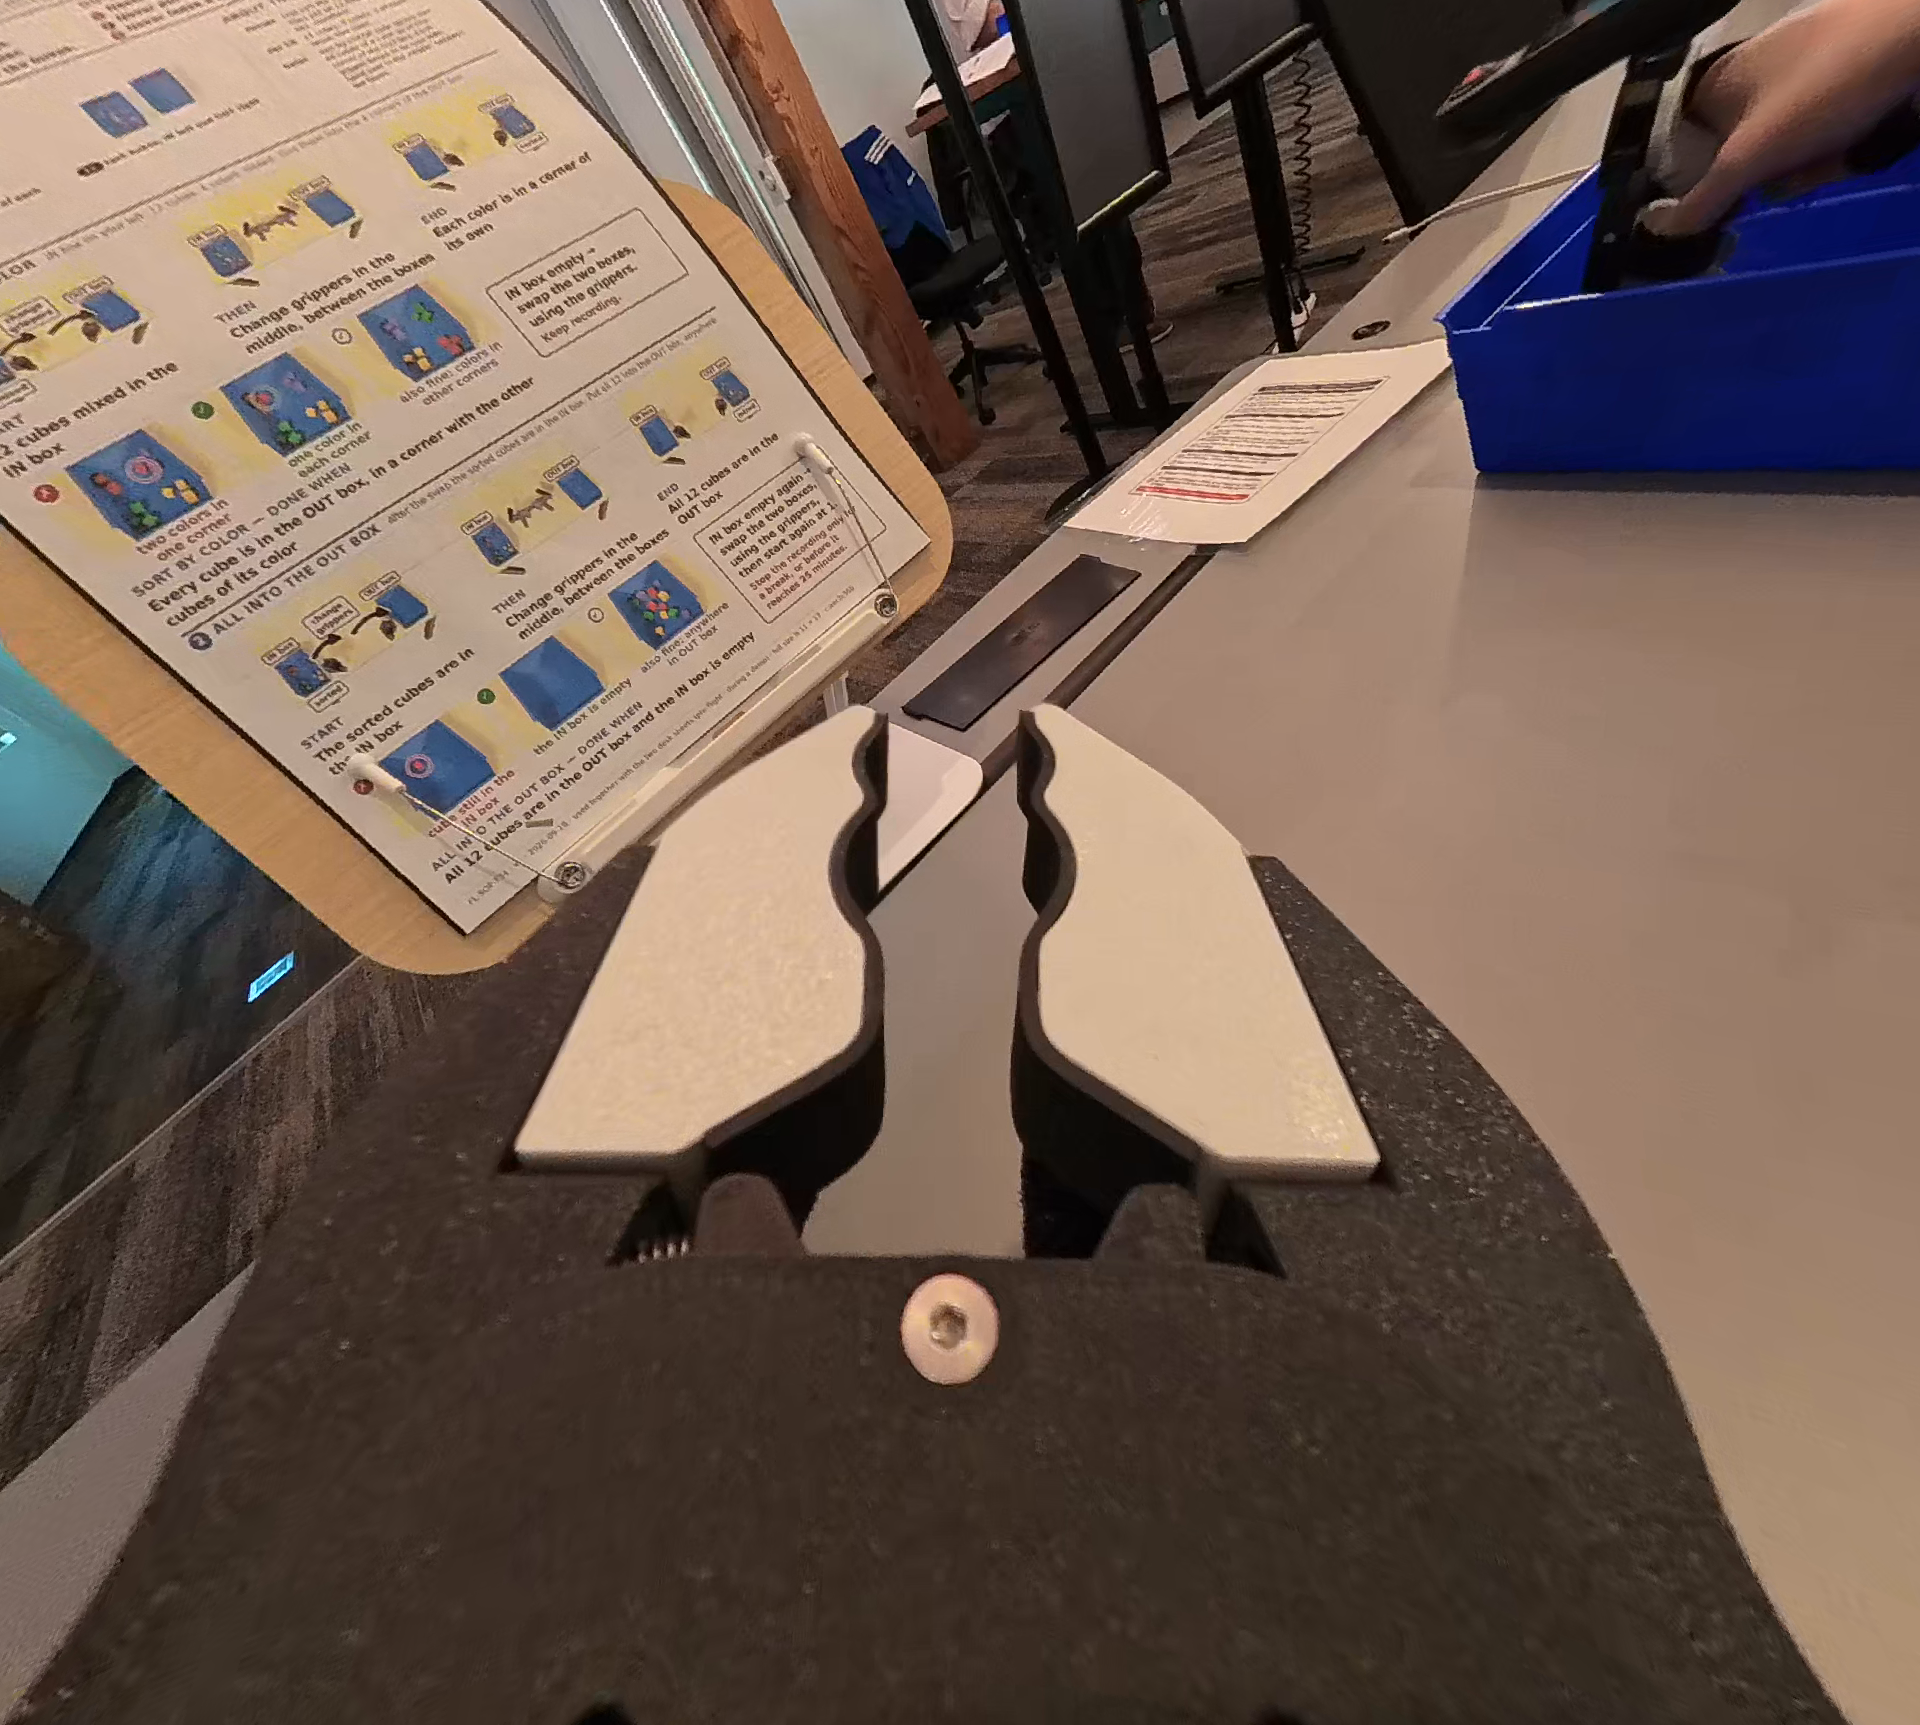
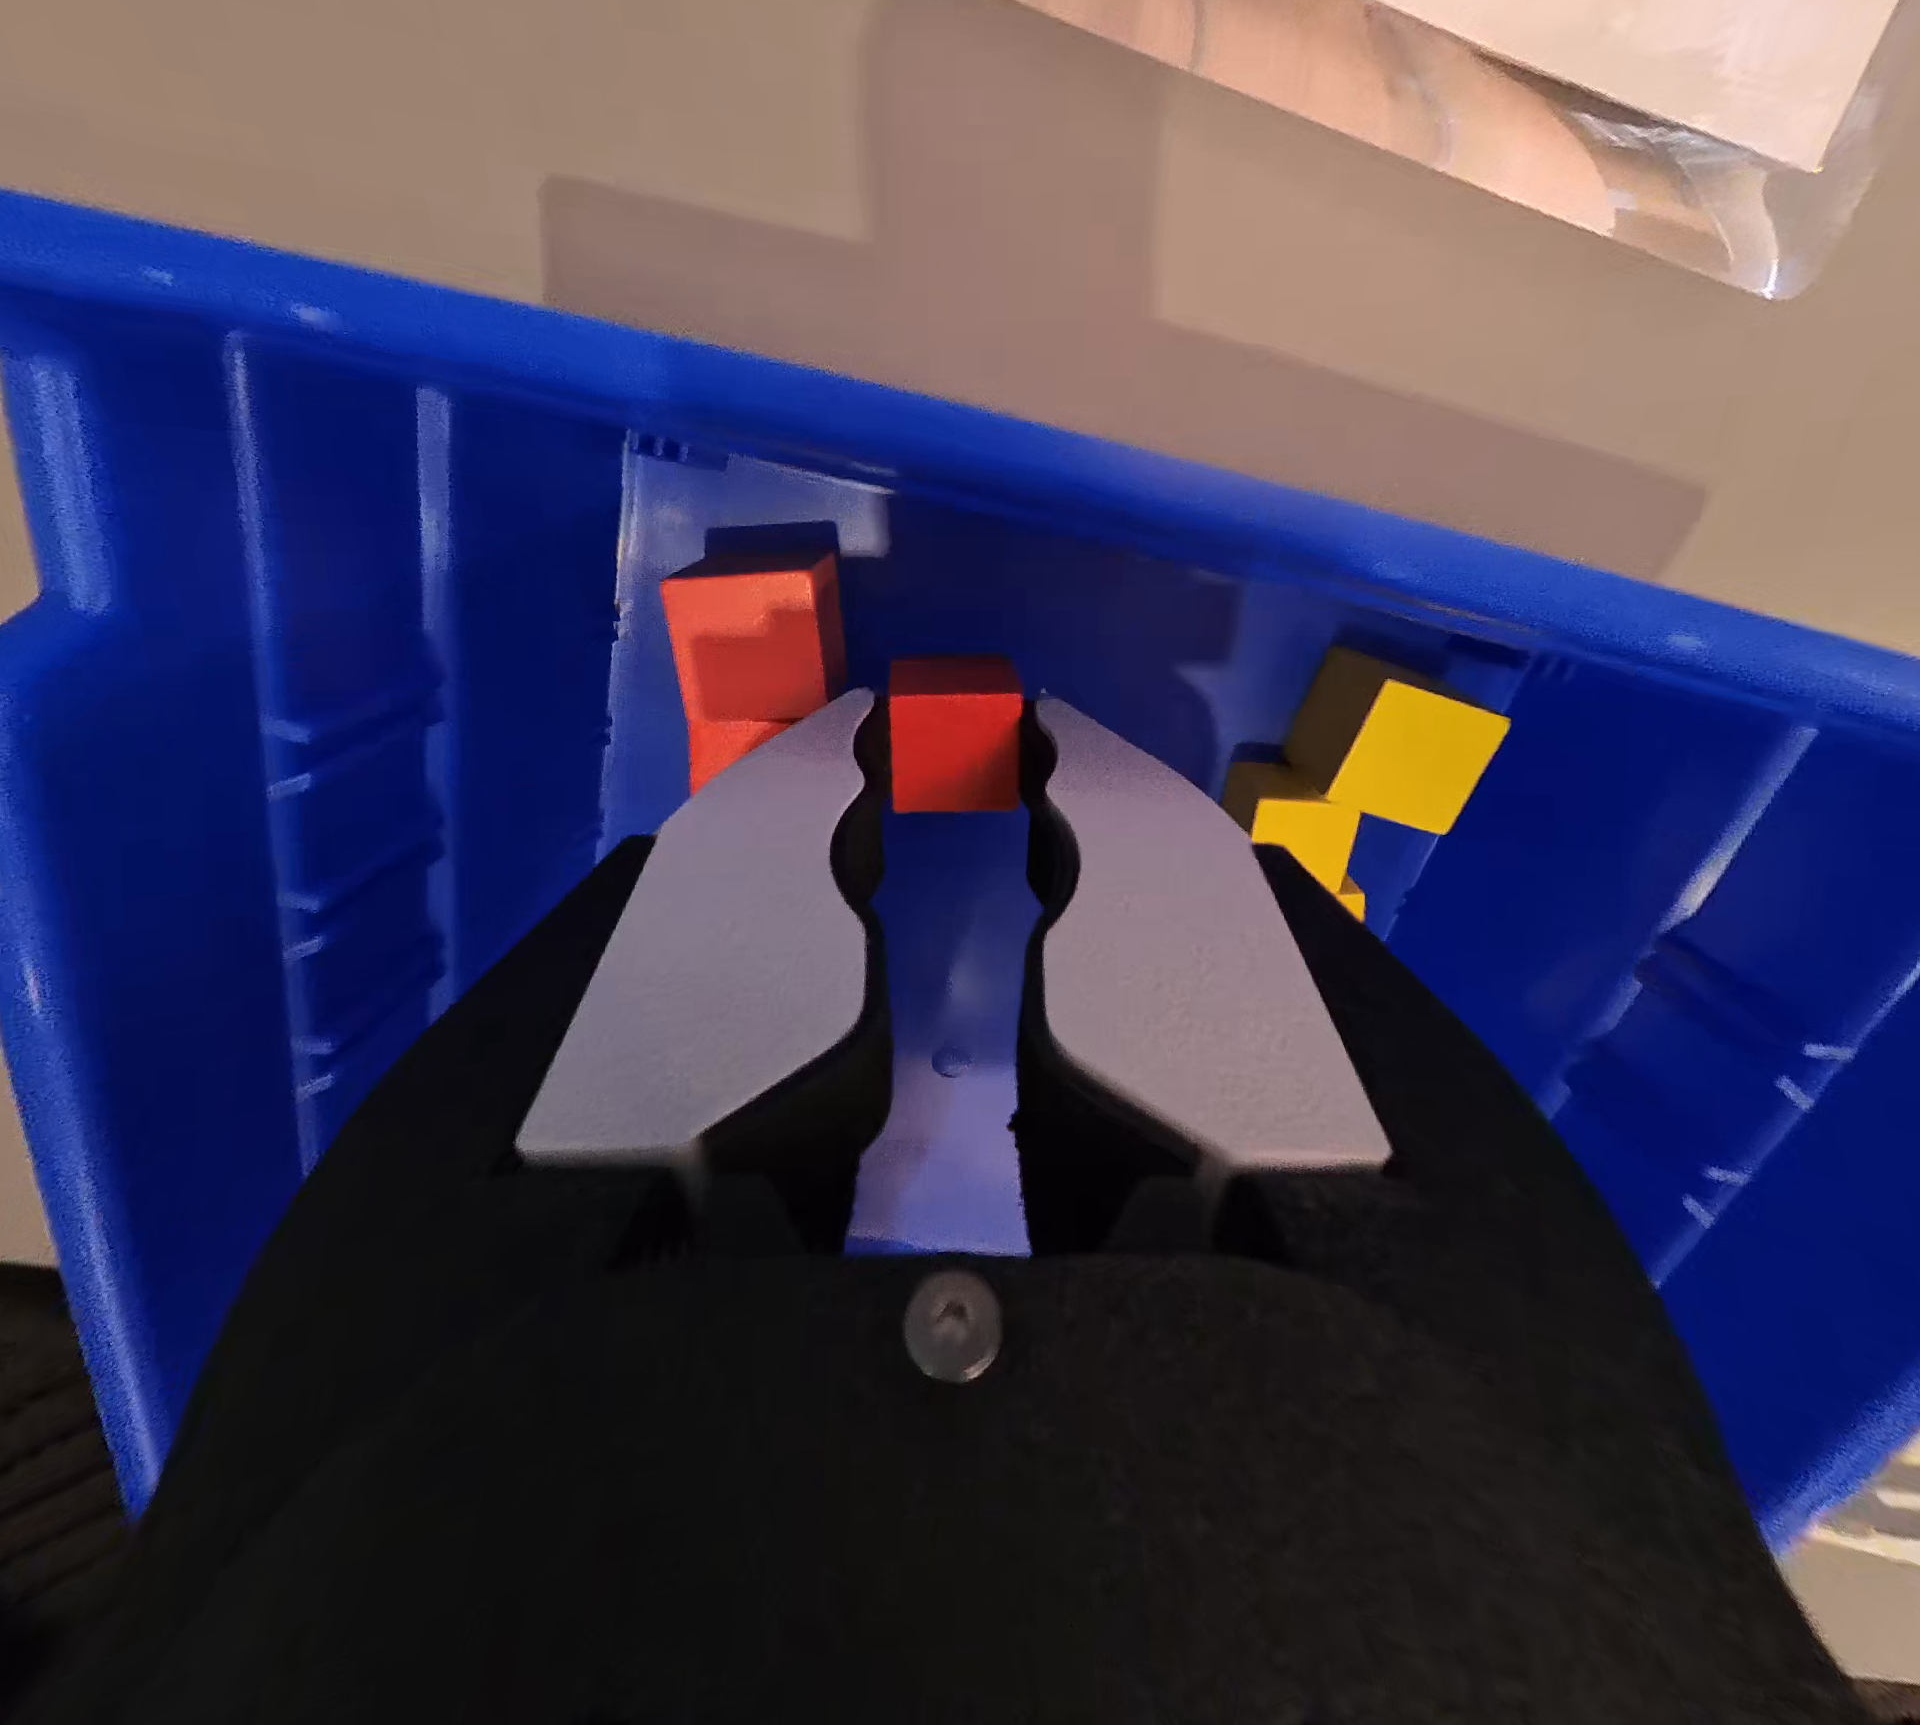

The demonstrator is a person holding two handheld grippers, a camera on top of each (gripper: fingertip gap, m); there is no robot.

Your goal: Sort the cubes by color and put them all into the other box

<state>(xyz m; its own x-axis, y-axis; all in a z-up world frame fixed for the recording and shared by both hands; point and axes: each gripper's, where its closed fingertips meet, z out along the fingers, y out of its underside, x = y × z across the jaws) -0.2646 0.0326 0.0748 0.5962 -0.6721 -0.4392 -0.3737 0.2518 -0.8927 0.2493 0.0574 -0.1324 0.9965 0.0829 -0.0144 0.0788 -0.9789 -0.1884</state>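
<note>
- Now, the left gripper (image 1: 951, 740) hangs over the grey table (image 1: 1507, 844), jaws slightly apart, holding nothing.
- At 2 o'clock, the right gripper (image 1: 1652, 241) reaches into the blue box (image 1: 1662, 397).
- There, the right gripper (image 2: 954, 719) pinches a red cube (image 2: 954, 745); other red cubes (image 2: 753, 647) at 11 o'clock, yellow cubes (image 2: 1392, 756) at 2 o'clock.
</note>
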